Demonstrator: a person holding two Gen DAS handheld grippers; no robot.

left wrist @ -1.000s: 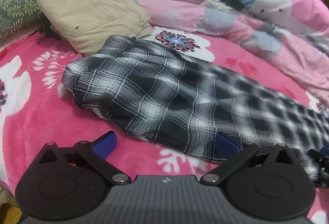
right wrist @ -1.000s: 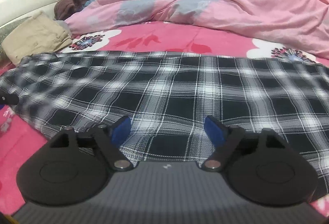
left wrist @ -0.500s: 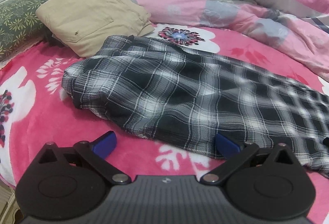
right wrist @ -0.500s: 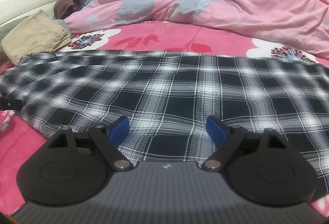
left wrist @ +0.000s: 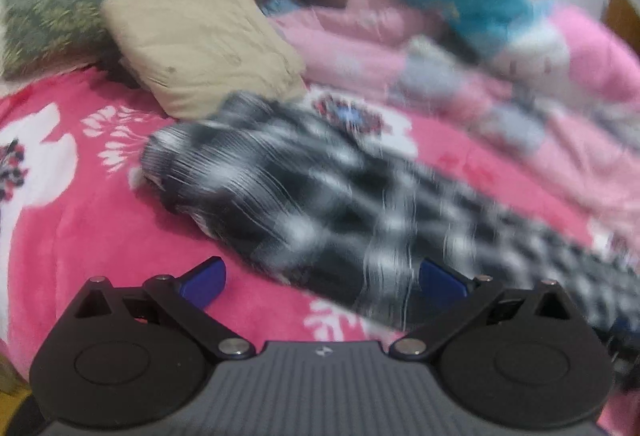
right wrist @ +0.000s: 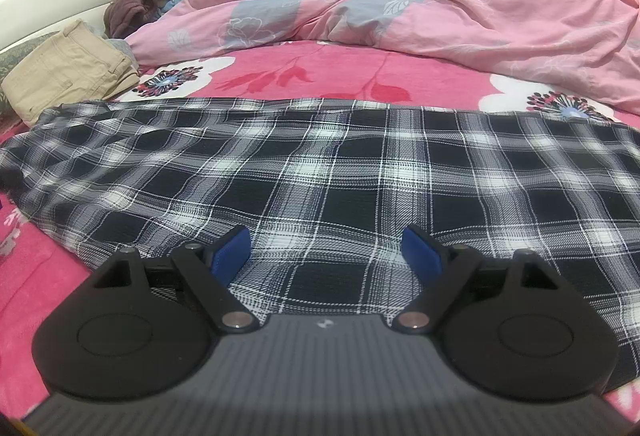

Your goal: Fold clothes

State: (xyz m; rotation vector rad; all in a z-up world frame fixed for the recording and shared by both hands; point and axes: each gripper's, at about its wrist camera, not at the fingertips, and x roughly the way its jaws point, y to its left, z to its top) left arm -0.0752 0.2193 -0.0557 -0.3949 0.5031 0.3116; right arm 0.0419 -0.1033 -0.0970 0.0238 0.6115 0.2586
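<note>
Right wrist view showed the black-and-white plaid garment (right wrist: 320, 172) spread flat across the middle of the frame on the pink floral blanket (right wrist: 304, 76), folded beige trousers (right wrist: 68, 72) at left. The right gripper (right wrist: 326, 250) hovered over its near edge, jaws apart, gripping nothing. The blurred left wrist view showed the left gripper (left wrist: 322, 278) likewise spread wide at the garment's lower edge.
</note>
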